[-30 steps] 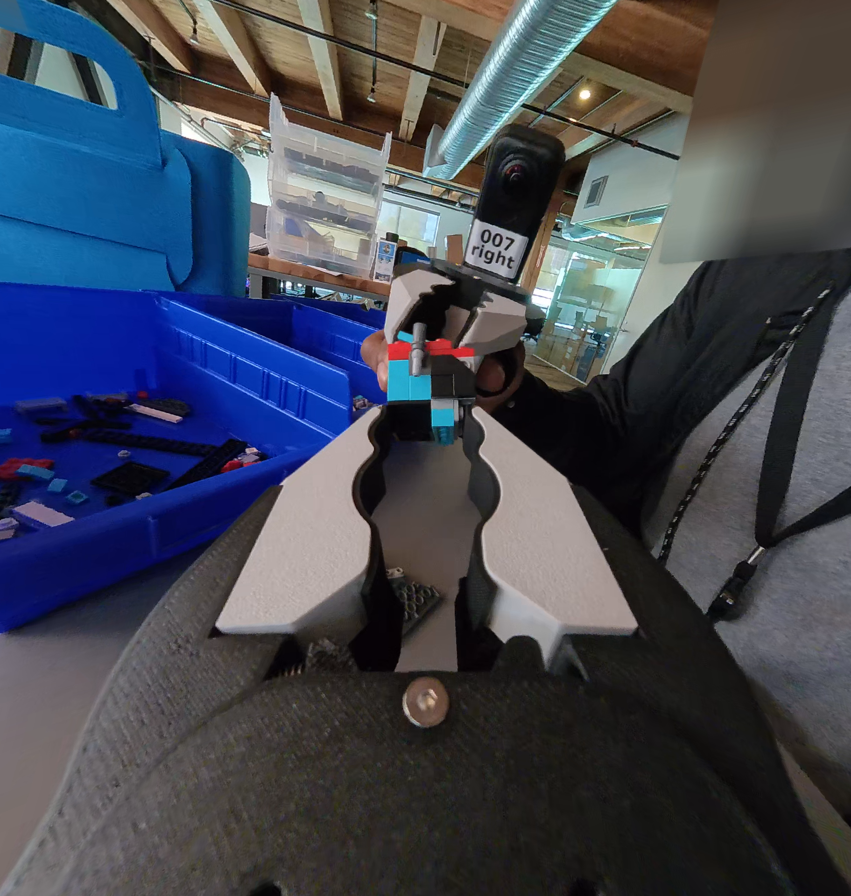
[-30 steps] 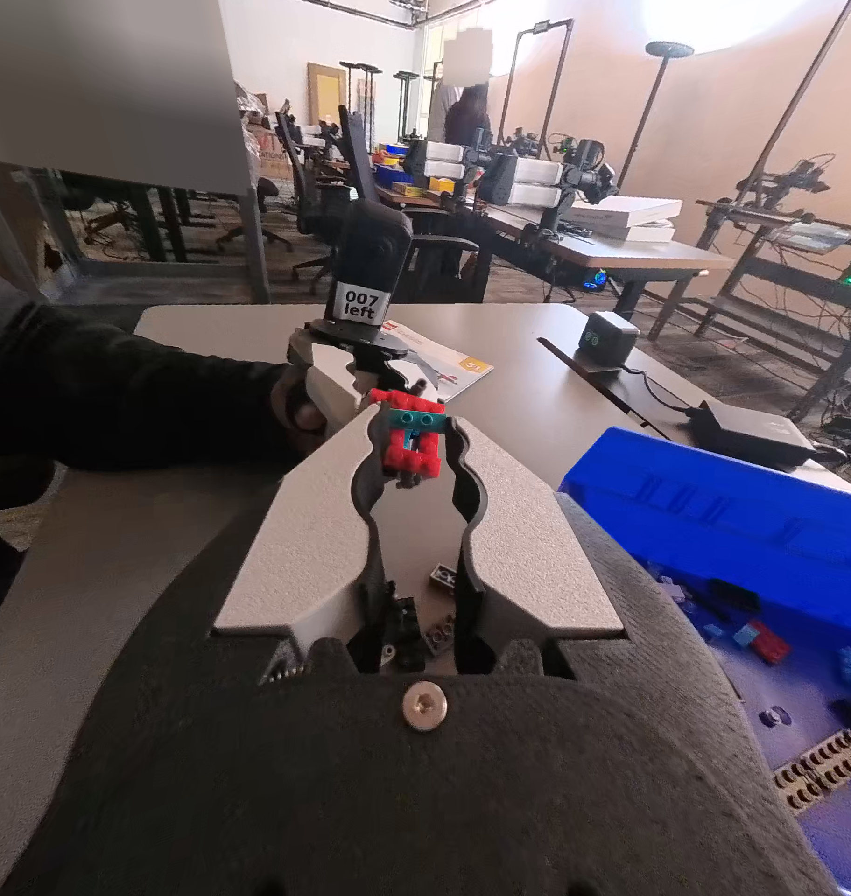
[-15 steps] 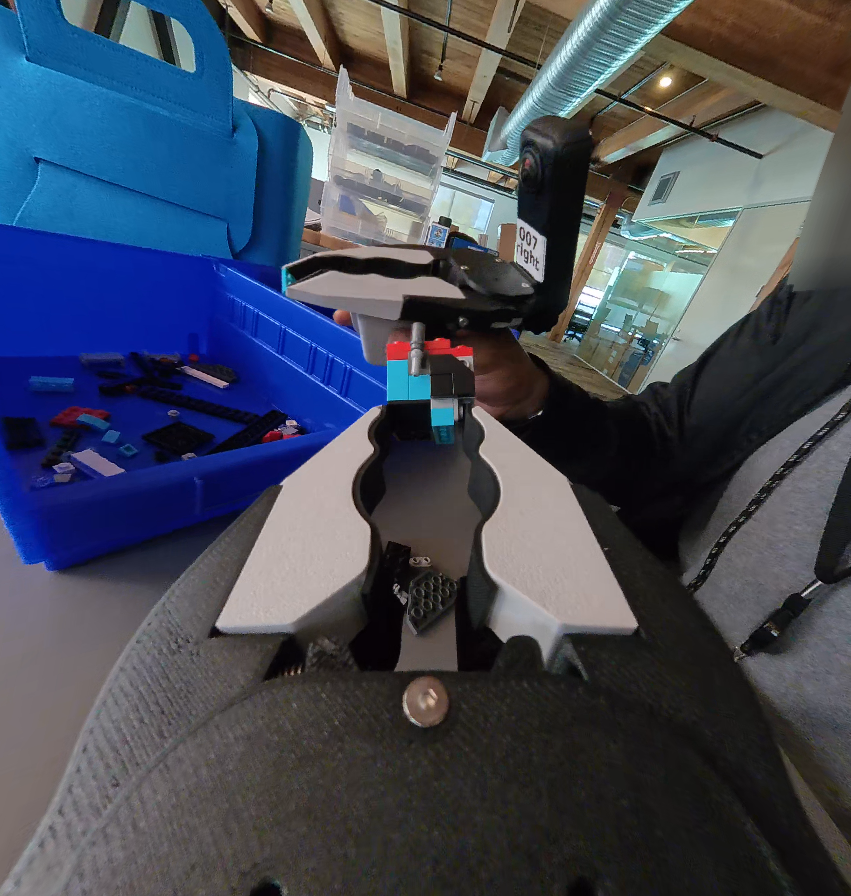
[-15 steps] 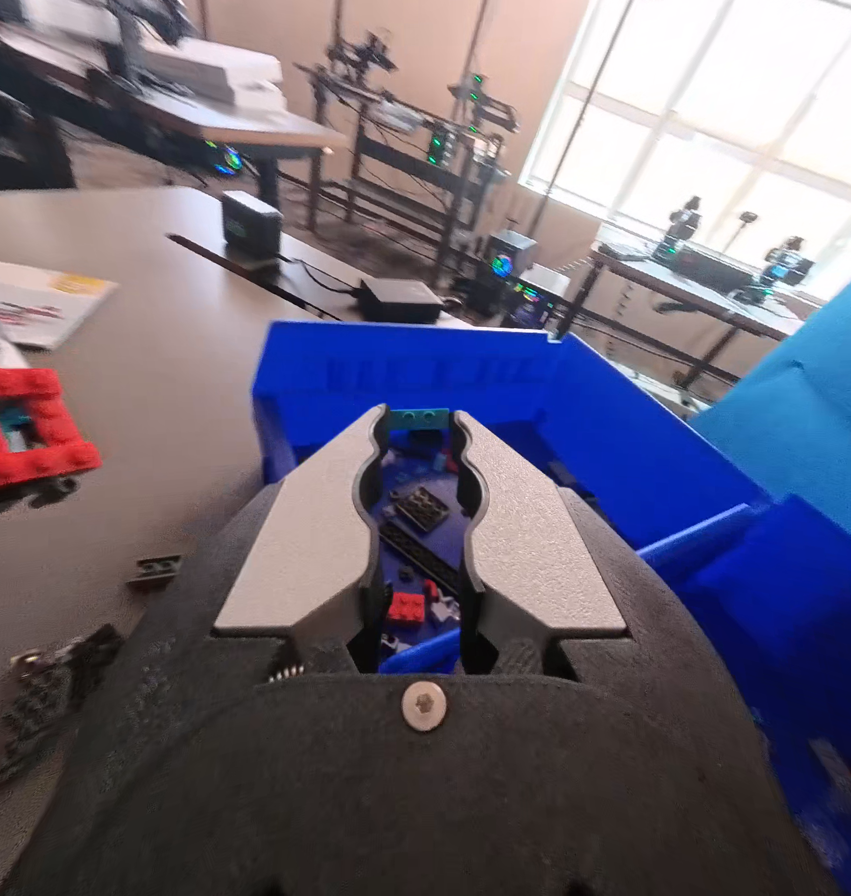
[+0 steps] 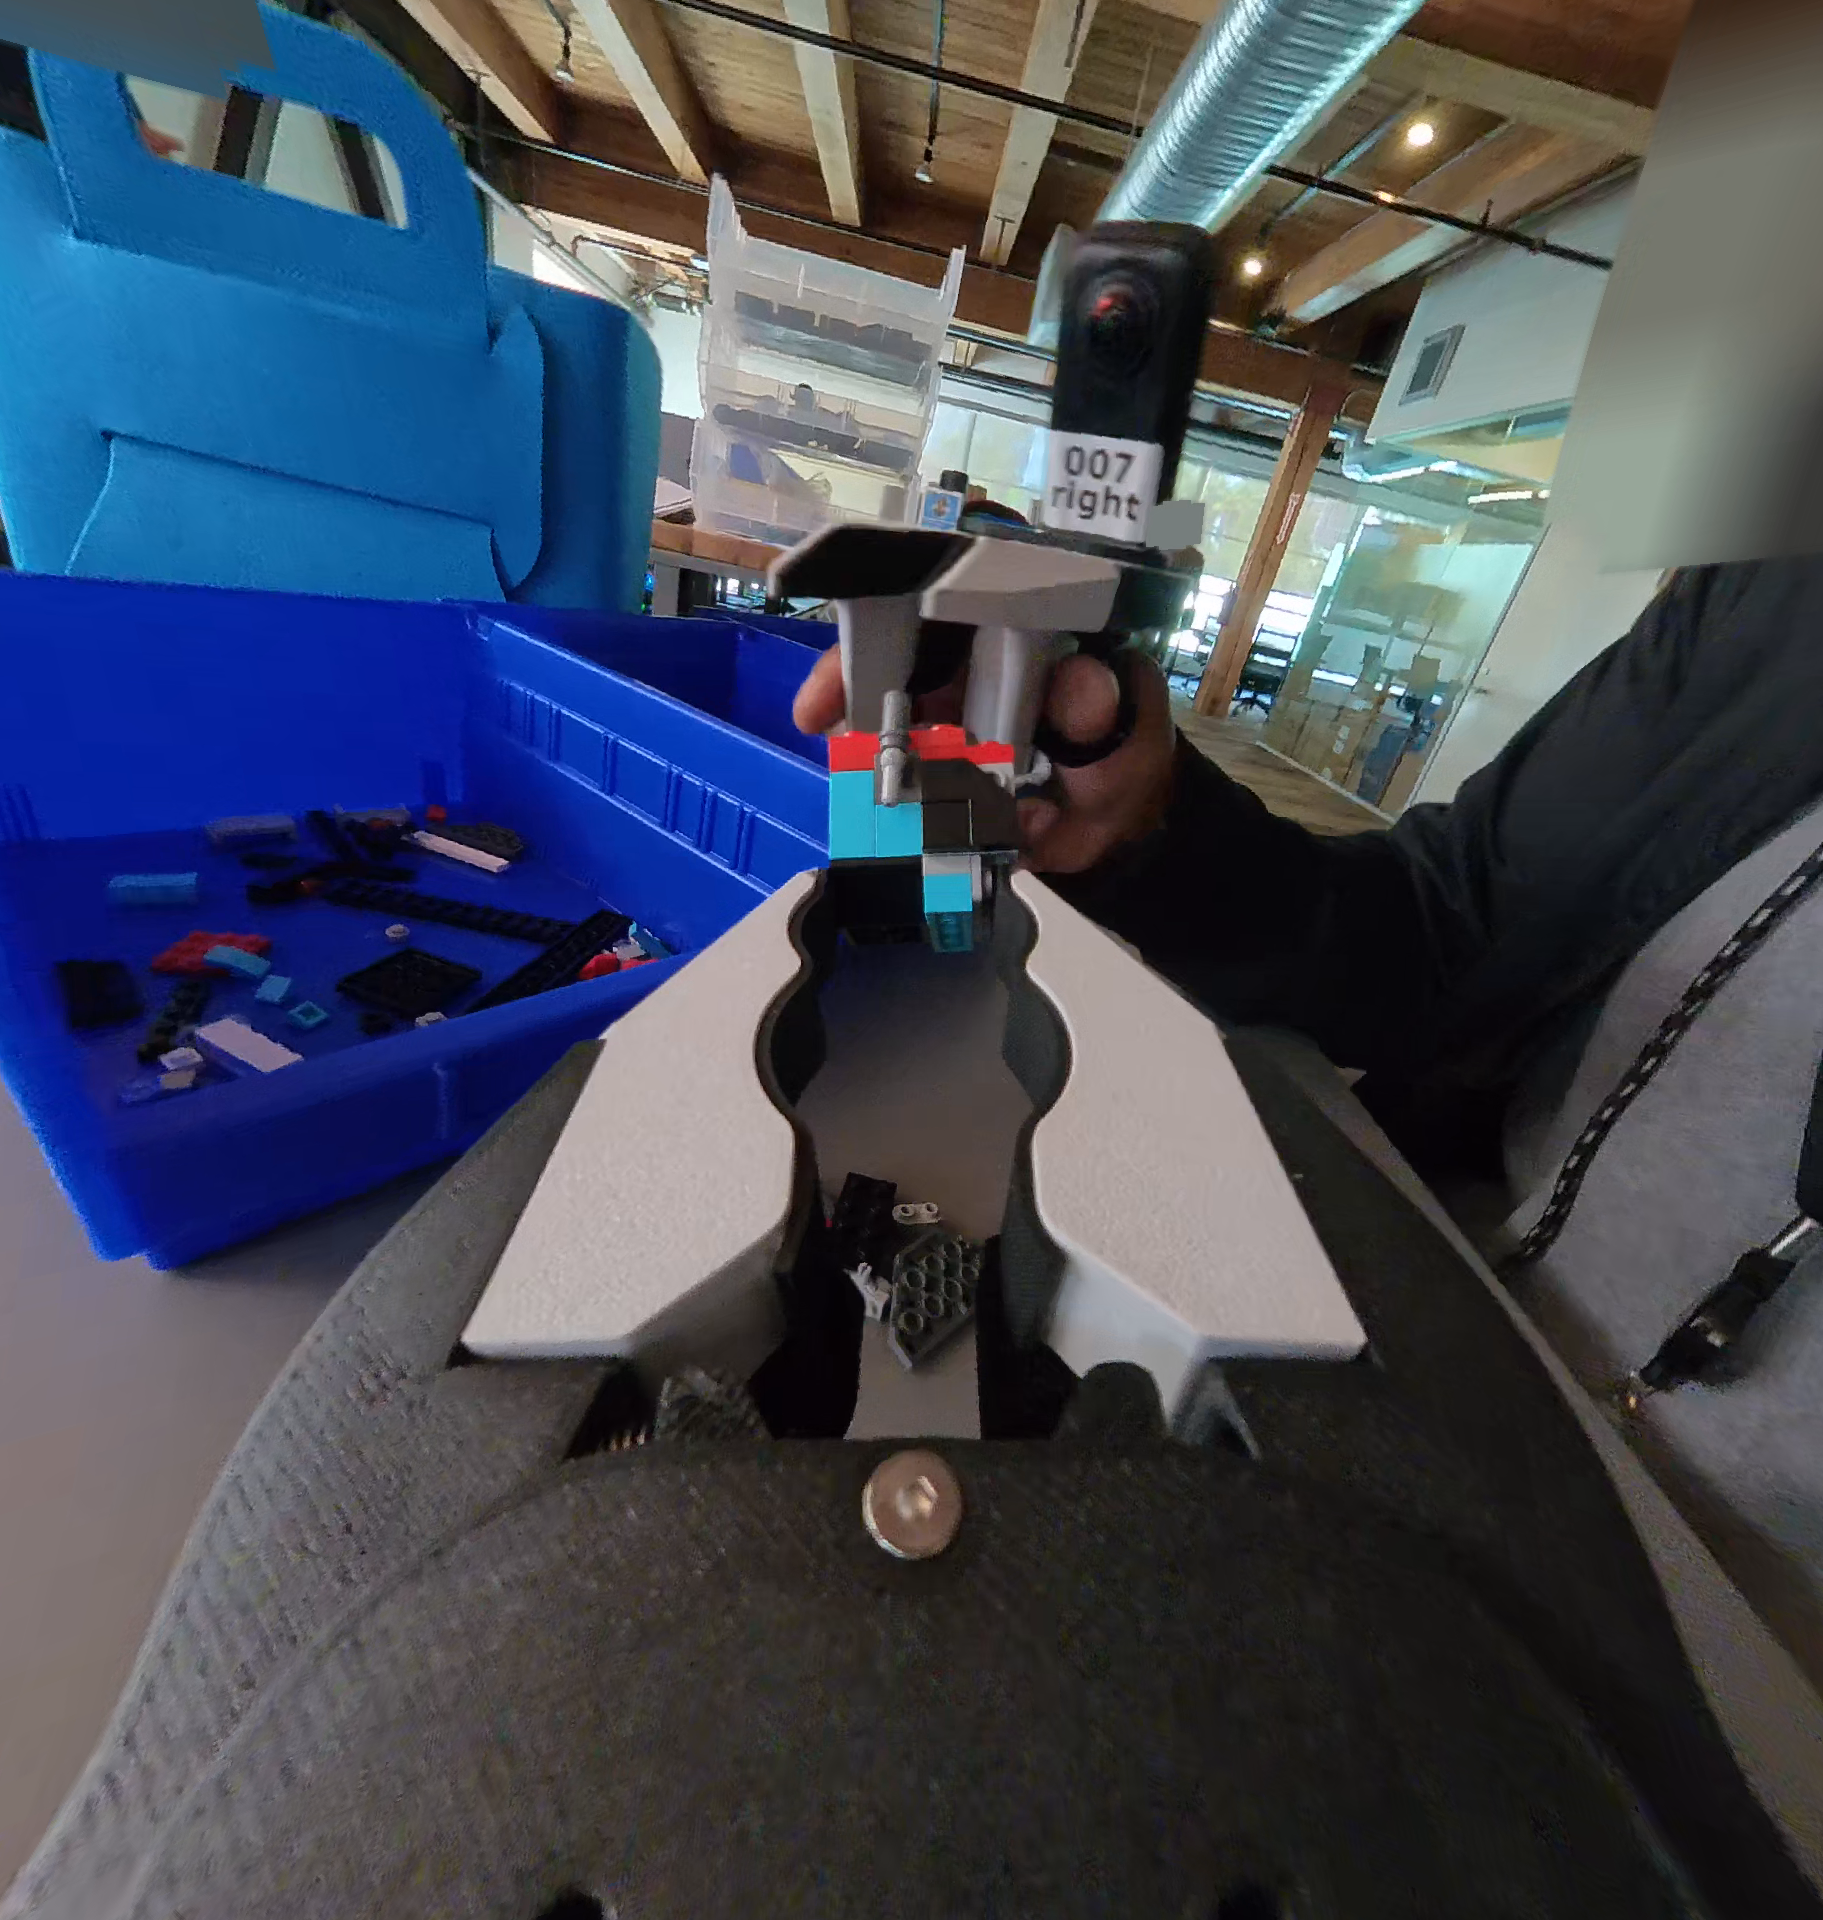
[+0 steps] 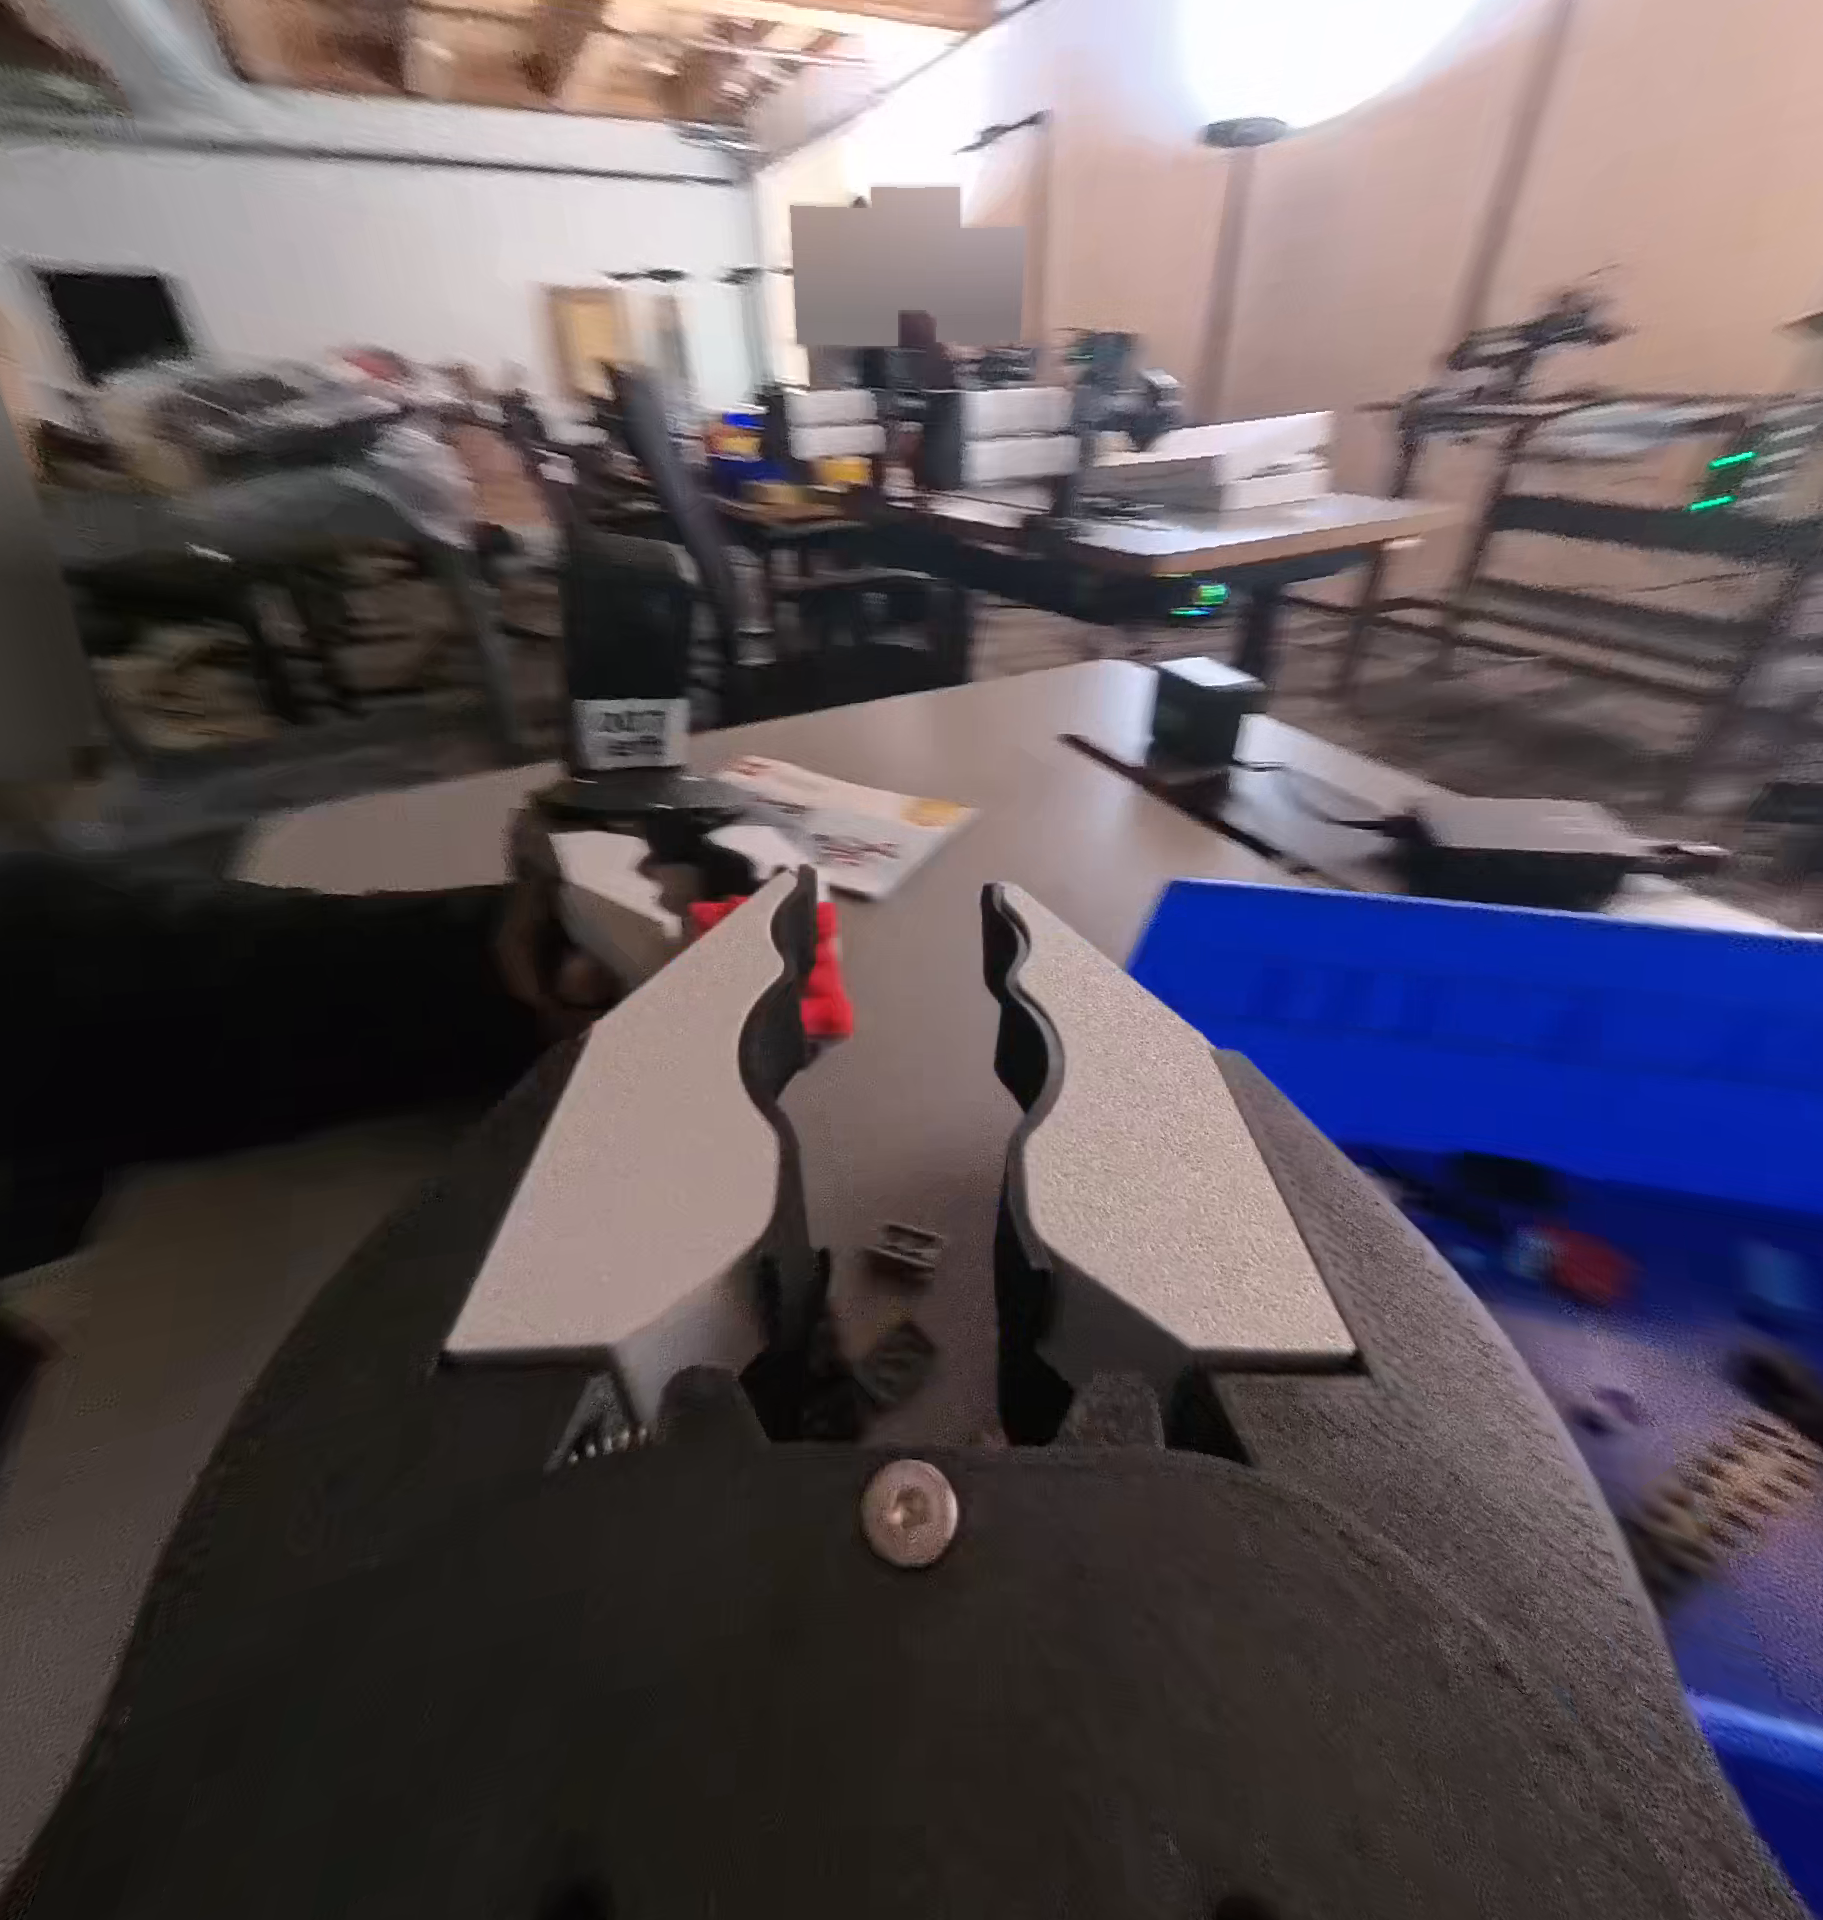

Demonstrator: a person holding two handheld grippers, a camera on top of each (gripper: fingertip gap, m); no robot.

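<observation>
My left gripper (image 5: 912,899) is shut on a small brick assembly (image 5: 917,805) of red, teal, black and grey pieces, held above the table. The right gripper (image 5: 938,670) faces it from just behind, held by a hand. In the blurred right wrist view my right gripper (image 6: 896,894) is open and empty, its jaws well apart. The left gripper (image 6: 626,883) is just ahead to the left, with the red side of the assembly (image 6: 822,982) beside my left fingertip. A few dark loose pieces (image 6: 902,1247) lie on the table under the fingers; they also show in the left wrist view (image 5: 928,1288).
A blue bin (image 5: 294,1132) with several loose bricks stands left of the left gripper and right of the right gripper (image 6: 1509,1018). A booklet (image 6: 865,831), a black box (image 6: 1198,707) and a flat black device (image 6: 1509,852) lie on the grey table (image 6: 990,748). A person's dark sleeve (image 5: 1406,883) is at right. The left gripper's tips are roughly 6 centimeters from the right gripper's.
My right gripper, shut on a teal piece at the assembly, swung over the blue bin with it, then came back facing the left gripper, now open and empty. The left gripper kept holding the assembly.
</observation>
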